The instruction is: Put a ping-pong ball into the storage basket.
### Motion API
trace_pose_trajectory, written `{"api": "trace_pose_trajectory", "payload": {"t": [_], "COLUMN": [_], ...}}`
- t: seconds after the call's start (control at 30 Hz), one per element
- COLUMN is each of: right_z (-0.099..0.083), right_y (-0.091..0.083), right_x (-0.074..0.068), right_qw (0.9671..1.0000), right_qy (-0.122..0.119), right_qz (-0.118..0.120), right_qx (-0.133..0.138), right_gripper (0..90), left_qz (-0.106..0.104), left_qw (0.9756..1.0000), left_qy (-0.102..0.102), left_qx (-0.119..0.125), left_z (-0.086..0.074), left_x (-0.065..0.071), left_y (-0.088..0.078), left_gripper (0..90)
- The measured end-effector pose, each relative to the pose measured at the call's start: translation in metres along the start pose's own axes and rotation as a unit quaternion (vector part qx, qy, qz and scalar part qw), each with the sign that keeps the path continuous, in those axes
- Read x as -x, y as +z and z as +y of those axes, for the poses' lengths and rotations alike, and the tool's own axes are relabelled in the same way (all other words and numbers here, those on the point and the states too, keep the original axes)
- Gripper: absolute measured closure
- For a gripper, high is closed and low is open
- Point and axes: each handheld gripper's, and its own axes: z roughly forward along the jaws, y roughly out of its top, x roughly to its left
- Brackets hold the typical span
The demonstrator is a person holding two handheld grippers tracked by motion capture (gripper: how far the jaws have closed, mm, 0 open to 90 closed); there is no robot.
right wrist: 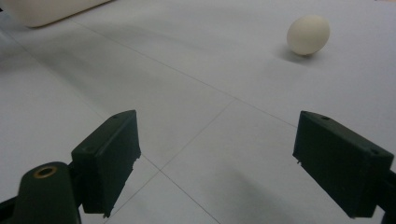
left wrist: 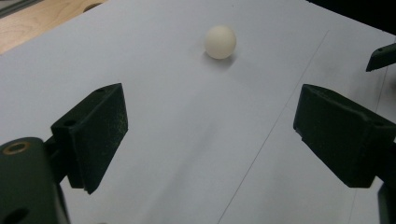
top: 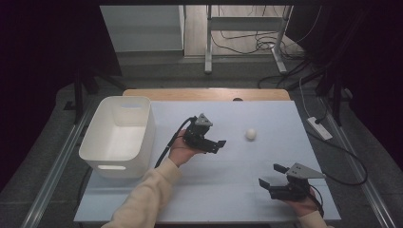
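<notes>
A small cream-white egg-shaped ball (top: pixel 251 134) lies on the pale table sheet, right of centre. My left gripper (top: pixel 219 143) hovers left of it, pointing toward it, jaws open and empty. In the left gripper view the ball (left wrist: pixel 220 42) sits well ahead, beyond the left gripper (left wrist: pixel 210 130). My right gripper (top: pixel 270 174) rests near the front right edge, open and empty, pointing left. The right gripper view has the ball (right wrist: pixel 307 35) far ahead at upper right, past the right gripper (right wrist: pixel 215 158).
A white plastic bin (top: pixel 119 135) stands on the left side of the table, its corner (right wrist: pixel 51 11) visible in the right gripper view. A wooden board edge (top: pixel 206 94) runs along the back. Cables and a power strip (top: pixel 319 128) lie off the right side.
</notes>
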Motion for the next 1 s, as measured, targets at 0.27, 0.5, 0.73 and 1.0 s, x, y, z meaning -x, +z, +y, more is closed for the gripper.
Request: {"api": "trace_pose_trajectory", "payload": {"t": [0.27,0.5,0.73,1.0], "right_z": [0.0,0.0,0.0,0.0], "right_y": [0.0,0.0,0.0,0.0], "right_x": [0.0,0.0,0.0,0.0], "right_qw": [1.0,1.0,1.0,1.0], "right_qy": [0.0,0.0,0.0,0.0], "right_qz": [0.0,-0.001,-0.001,-0.001], "right_qx": [-0.001,0.0,0.0,0.0], "right_gripper": [14.3,14.4,14.4,14.4], "left_qz": [0.0,-0.003,-0.003,-0.004], "left_qw": [1.0,0.9999,0.9999,0.9999], "left_qy": [0.004,0.01,0.012,0.014], "left_qx": [0.004,-0.004,-0.006,-0.007], "left_z": [0.002,0.004,0.007,0.009], "left_x": [0.002,0.002,0.003,0.004], "left_y": [0.007,0.015,0.019,0.024], "left_gripper": [11.0,11.0,11.2,11.3]}}
